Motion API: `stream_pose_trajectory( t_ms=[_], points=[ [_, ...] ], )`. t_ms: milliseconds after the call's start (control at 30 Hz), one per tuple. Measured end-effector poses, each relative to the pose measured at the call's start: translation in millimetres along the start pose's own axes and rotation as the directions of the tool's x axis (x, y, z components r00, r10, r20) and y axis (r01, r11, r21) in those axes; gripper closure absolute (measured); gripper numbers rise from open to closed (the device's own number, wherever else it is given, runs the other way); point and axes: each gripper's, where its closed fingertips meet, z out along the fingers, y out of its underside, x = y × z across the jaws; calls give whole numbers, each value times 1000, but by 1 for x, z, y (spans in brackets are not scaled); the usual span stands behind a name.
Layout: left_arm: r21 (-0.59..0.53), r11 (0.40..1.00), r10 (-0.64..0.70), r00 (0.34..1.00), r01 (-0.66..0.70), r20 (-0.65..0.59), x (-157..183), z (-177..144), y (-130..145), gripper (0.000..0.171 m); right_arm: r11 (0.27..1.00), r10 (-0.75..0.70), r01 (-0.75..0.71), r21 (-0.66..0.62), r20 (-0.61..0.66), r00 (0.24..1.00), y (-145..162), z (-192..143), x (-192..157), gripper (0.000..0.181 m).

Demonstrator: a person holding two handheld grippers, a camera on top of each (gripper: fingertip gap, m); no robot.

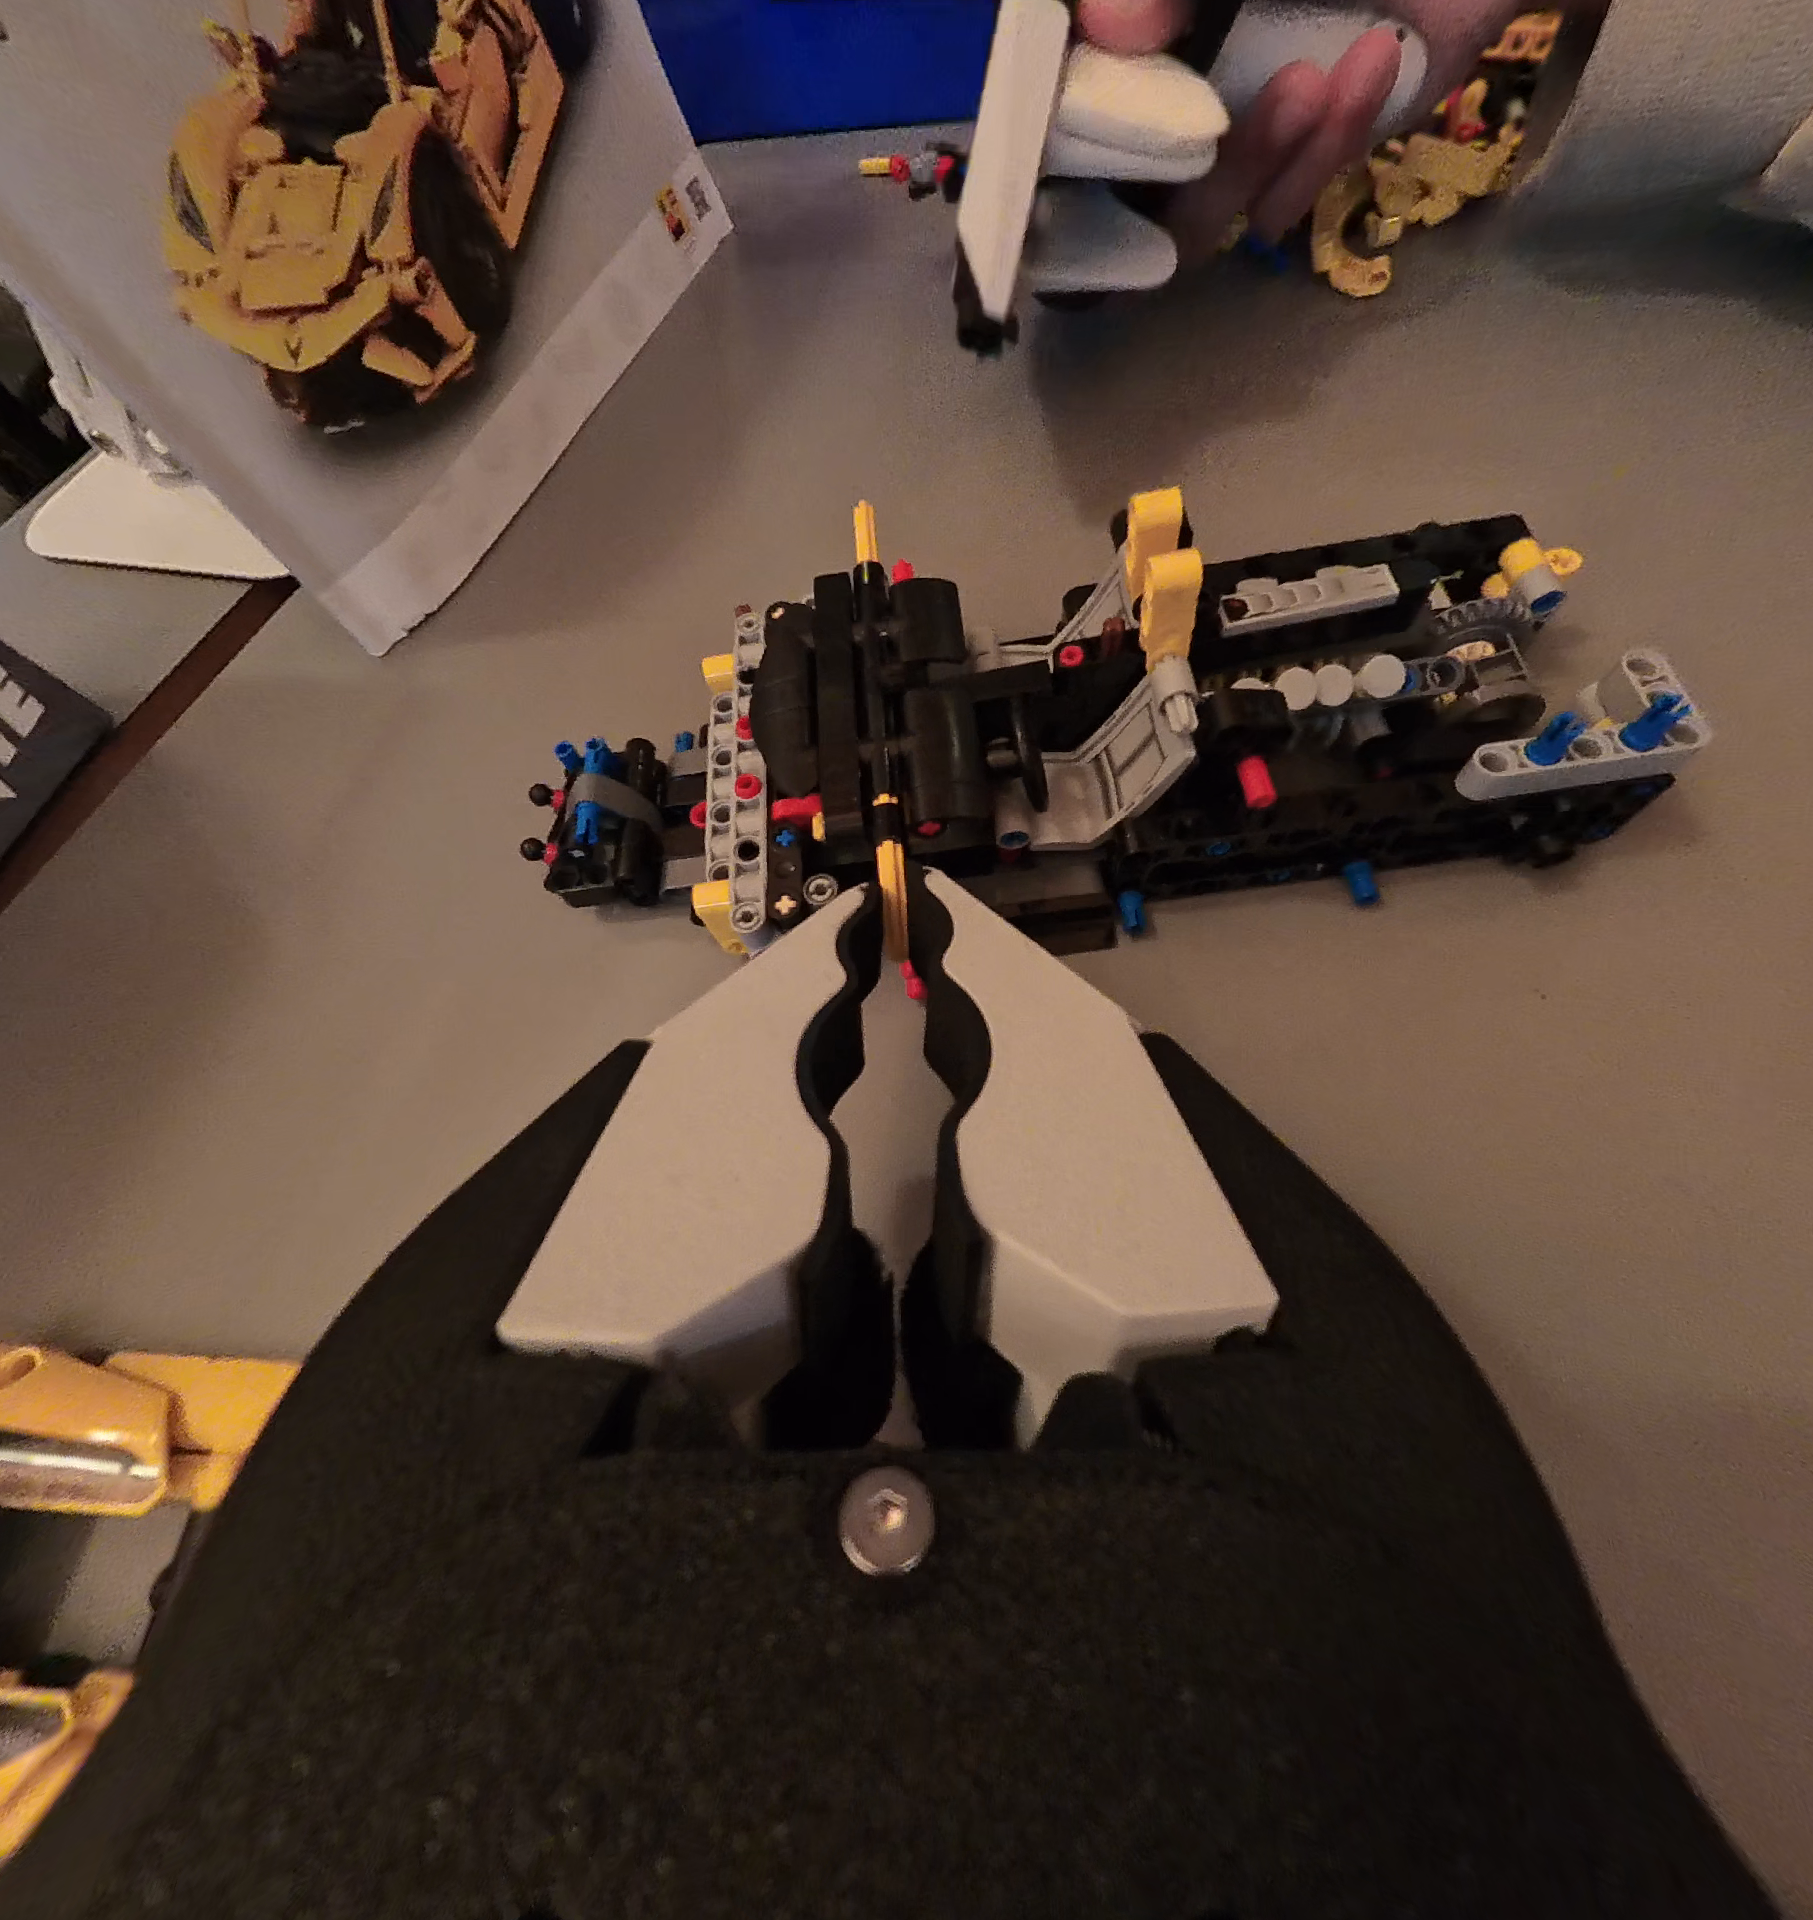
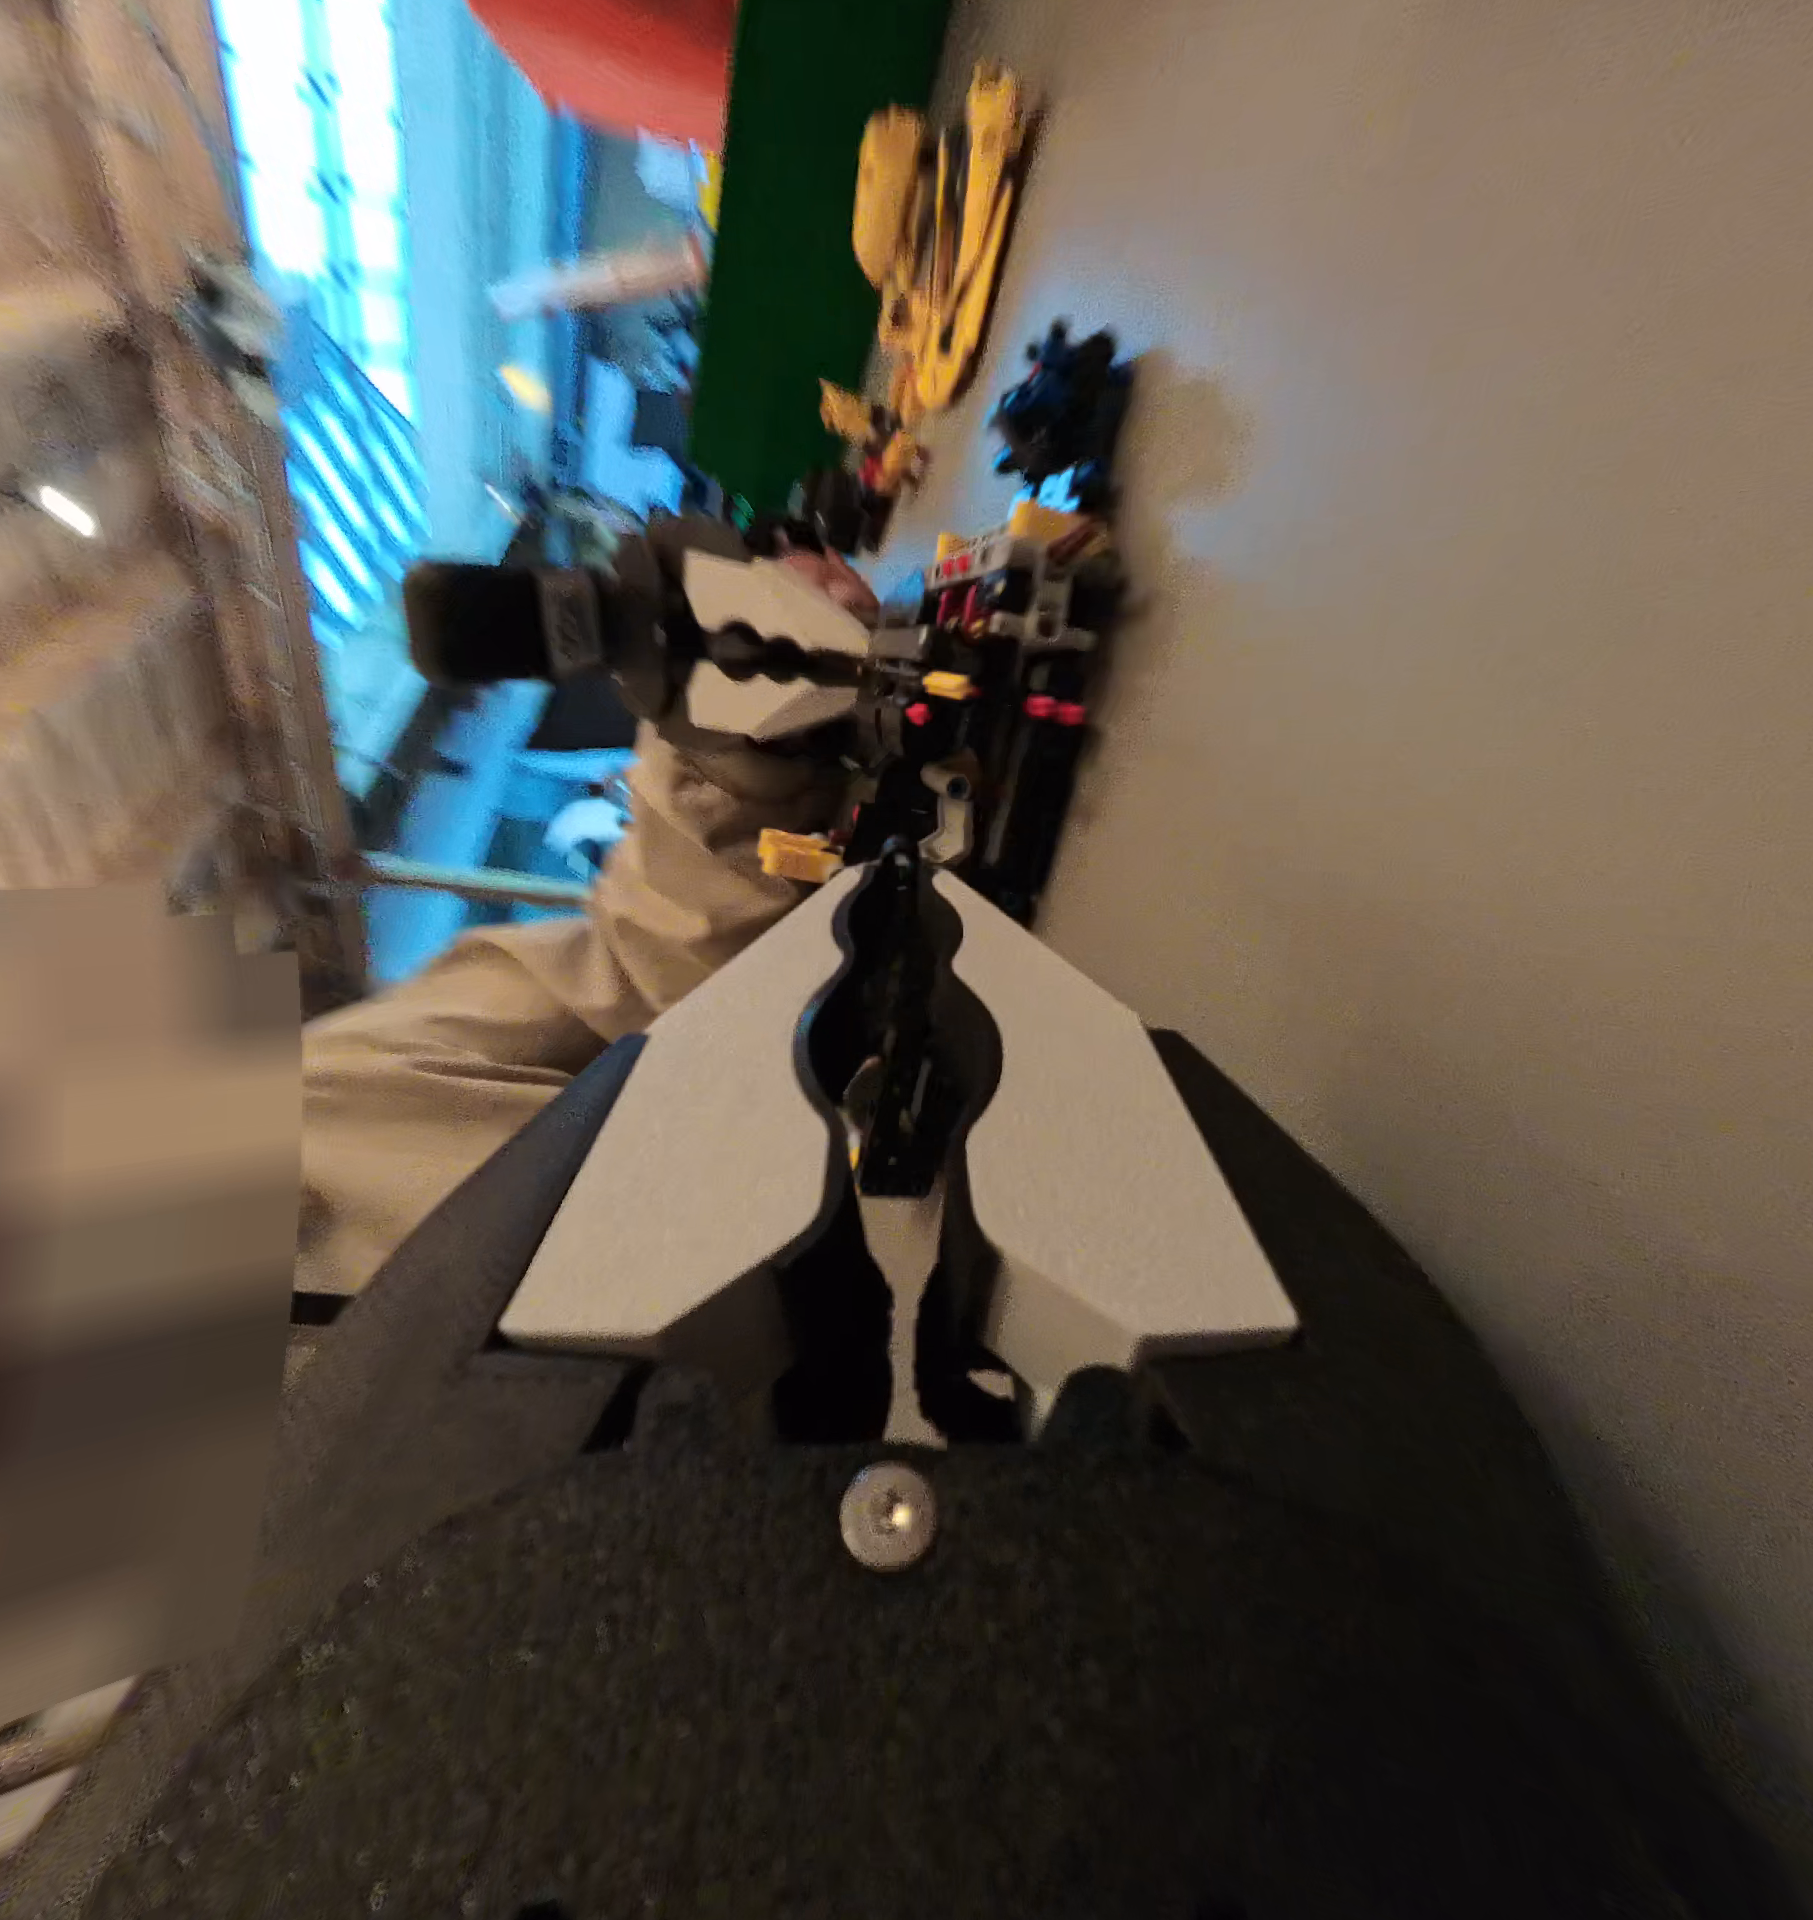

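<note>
A long black brick-built chassis (image 1: 1141, 727) with grey, yellow, red and blue parts lies on the grey table (image 1: 362, 1039). My left gripper (image 1: 897, 899) is shut on a thin yellow piece (image 1: 891, 883) at the near end of a black cross-axle on the chassis. My right gripper (image 1: 985, 312), held by a hand (image 1: 1297, 114), hovers above the table behind the chassis, with a small black piece (image 1: 985, 327) at its tips. In the blurred, tilted right wrist view the right gripper (image 2: 897, 883) is shut on that black piece (image 2: 897, 1039), close to the chassis (image 2: 1016, 675) and the left gripper (image 2: 860, 665).
A propped-up booklet (image 1: 362, 260) picturing a yellow vehicle stands back left on a white stand (image 1: 143, 520). A yellow sub-assembly (image 1: 1401, 208) and a small loose part (image 1: 912, 166) lie at the back. A blue bin (image 1: 829, 62) is behind. Yellow parts (image 1: 50, 1423) sit near left. Some 15 cm of space lies between my two pairs of fingers.
</note>
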Motion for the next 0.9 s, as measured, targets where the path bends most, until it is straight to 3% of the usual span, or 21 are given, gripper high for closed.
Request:
stream_pose_trajectory(
  t_ms=[67, 133, 200, 300, 367, 433, 633, 700, 800, 900],
  points=[
    [1, 1000, 21, 1000, -21, -23, 5, 6, -4, 168, 994, -76, 70, -89, -65, 995, 6, 24, -8, 177],
    [2, 1000, 24, 999, -24, -36, 9, 7, -5, 168, 990, -111, 99, -100, -123, 986, 4, 23, -9, 177],
    [4, 999, 32, 999, -32, -42, 13, 6, -5, 168, 980, -179, 136, -148, -331, 927, 9, 3, 13, 177],
    [8, 999, 39, 997, -39, -60, 20, 8, -7, 168, 954, -264, 124, -272, -573, 776, 29, -43, 30, 176],
    [11, 999, 49, 996, -48, -70, 25, 12, -10, 168, 932, -316, 81, -352, -686, 655, 49, -79, 39, 176],
    [11, 999, 53, 996, -53, -70, 29, 17, -14, 167, 927, -312, 25, -375, -732, 606, 67, -104, 42, 175],
    [10, 995, 104, 993, -104, -47, 39, 31, -23, 167, 952, -270, 41, -302, -773, 574, 58, -130, 55, 162],
    [16, 993, 117, 992, -117, -35, 40, 33, -24, 167, 954, -285, 123, -273, -710, 644, 47, -112, 46, 160],
    [18, 992, 127, 991, -127, -34, 40, 32, -24, 167, 918, -397, 351, -186, -449, 801, 19, -58, 4, 154],
    [18, 994, 109, 993, -109, -42, 40, 31, -23, 167, 934, -345, 303, -188, -264, 901, 23, -20, -4, 147]
  ],
)
